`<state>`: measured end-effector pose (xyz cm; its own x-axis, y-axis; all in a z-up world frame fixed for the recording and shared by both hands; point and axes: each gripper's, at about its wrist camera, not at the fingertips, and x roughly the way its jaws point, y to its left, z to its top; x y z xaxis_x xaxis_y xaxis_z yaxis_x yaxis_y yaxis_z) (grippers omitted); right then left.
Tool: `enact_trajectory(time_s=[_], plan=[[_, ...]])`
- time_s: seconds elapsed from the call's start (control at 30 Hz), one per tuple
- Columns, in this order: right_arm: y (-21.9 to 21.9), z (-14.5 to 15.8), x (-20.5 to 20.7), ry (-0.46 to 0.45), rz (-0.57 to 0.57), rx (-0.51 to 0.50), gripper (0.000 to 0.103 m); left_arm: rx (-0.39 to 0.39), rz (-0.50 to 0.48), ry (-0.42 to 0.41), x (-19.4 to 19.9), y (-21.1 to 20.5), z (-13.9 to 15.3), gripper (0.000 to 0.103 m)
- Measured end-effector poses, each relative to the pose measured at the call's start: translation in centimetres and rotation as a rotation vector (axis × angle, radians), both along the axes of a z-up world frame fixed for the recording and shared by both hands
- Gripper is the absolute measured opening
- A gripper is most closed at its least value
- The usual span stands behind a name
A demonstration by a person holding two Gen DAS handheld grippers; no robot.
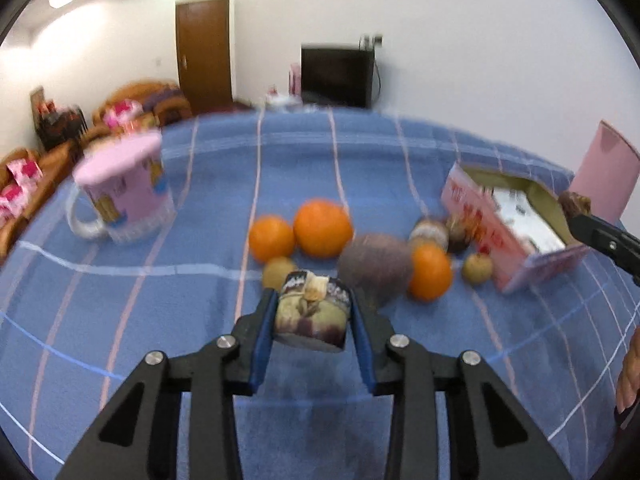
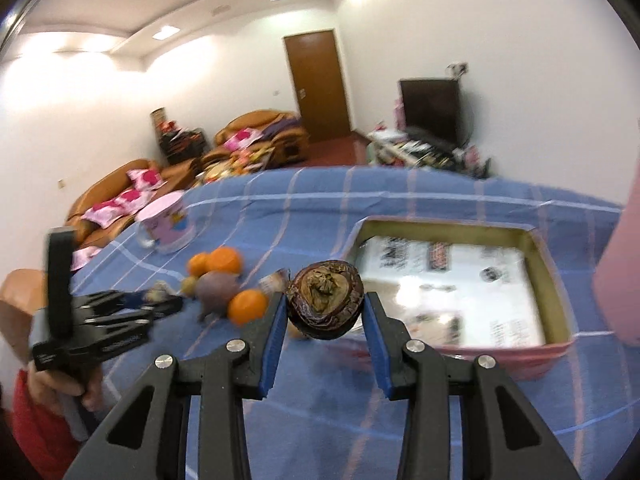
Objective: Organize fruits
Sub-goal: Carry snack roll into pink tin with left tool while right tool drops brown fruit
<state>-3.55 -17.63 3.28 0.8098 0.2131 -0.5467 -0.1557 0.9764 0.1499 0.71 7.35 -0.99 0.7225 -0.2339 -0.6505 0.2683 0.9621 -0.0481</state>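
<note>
Your left gripper (image 1: 313, 312) is clamped on a small printed cup-shaped packet (image 1: 310, 316), blue pads pressed to both its sides, held just above the blue checked tablecloth (image 1: 160, 320). No gap shows between pads and packet.

Your right gripper (image 2: 325, 308) has its jaws closed narrow on a dark, wrinkled round fruit (image 2: 326, 304) (brown dried patch facing the camera), lifted off the cloth and hanging just beside the near-left corner of the pink box (image 2: 500, 354). From the left wrist view the same fruit shows at the box's right end, above its rim.

The box lies open on the right side of the table, printed paper lining its floor; its raised pink lid (image 1: 604, 172) stands behind it. You cannot tell whether any fruit sits inside yet.

Loose fruit remains on the cloth between the box and a pink mug (image 1: 128, 192): two oranges (image 1: 304, 230) touching each other, a third orange (image 1: 430, 272) nearer the box, a large dull purple-brown fruit (image 1: 374, 266) against it, and small tan round ones (image 1: 477, 267) just beside the box wall. Motion blur softens most of these.

A hand (image 2: 64, 384) grips the left tool's handle at the lower left of the right wrist view.
</note>
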Motion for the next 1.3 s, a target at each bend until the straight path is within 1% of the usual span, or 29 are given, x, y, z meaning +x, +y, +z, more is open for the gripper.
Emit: enact_trajectory(time_s=[0.03,0.13,0.27,0.43,0.63,0.73,0.8,0.97,1.0,1.1,1.3], plan=[[-0.7,0.1,0.0,-0.008,-0.014,0.003,0.04,-0.011,-0.003,-0.027,-0.4,-0.5,0.6,0.037],[-3.2,0.5,0.2,-0.018,-0.06,0.013,0.04,-0.055,-0.019,-0.062,-0.6,-1.7,1.9,0.037],[-5.6,0.4,0.7,-0.012,-0.115,0.003,0.04,-0.059,-0.057,-0.101,-0.5,-5.1,3.5,0.037],[-8.9,0.5,1.1,-0.012,-0.185,-0.009,0.04,-0.038,-0.129,-0.108,-0.1,-10.2,4.6,0.037],[-11.0,-0.1,1.5,0.005,-0.236,-0.037,0.04,-0.018,-0.223,-0.071,0.7,-16.9,4.3,0.037],[-12.0,-0.6,2.0,0.022,-0.248,-0.045,0.04,-0.002,-0.231,-0.057,1.0,-19.5,3.7,0.037],[-12.4,-1.0,2.2,0.031,-0.251,-0.06,0.04,0.011,-0.219,-0.041,1.5,-21.0,3.3,0.037],[-12.9,-2.0,3.4,0.071,-0.246,-0.084,0.041,0.044,-0.192,0.011,2.6,-22.9,1.7,0.037],[-12.9,-2.3,3.6,0.084,-0.24,-0.075,0.041,0.06,-0.187,0.013,2.7,-23.1,1.4,0.037],[-12.6,-2.3,3.6,0.08,-0.239,-0.094,0.041,0.119,-0.175,0.0,2.7,-23.5,0.9,0.037],[-11.7,-2.4,3.4,0.075,-0.221,-0.117,0.041,0.131,-0.162,0.008,2.9,-23.4,0.4,0.037]])
